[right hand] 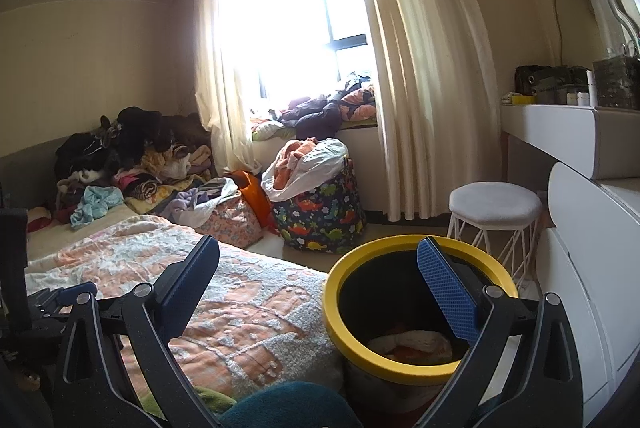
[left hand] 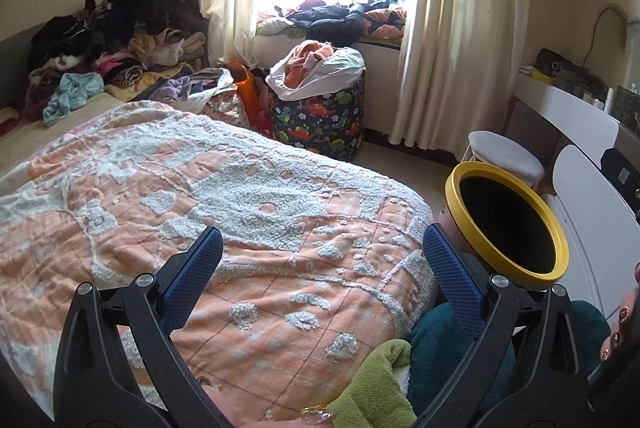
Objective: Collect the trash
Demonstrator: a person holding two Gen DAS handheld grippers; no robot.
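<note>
Left gripper [left hand: 320,276] over the quilted bed [left hand: 224,212], jaws wide apart, empty. Right gripper [right hand: 320,292] jaws likewise apart, one finger [right hand: 448,292] across the mouth of the yellow-rimmed bin [right hand: 352,328]. Bin beside the bed's foot, crumpled trash [right hand: 408,344] inside at the bottom.

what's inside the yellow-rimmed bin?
Yellow-rimmed bin: crumpled white and orange trash at the bottom. The right gripper's finger covers part of the inside; the left wrist view shows only black.
</note>
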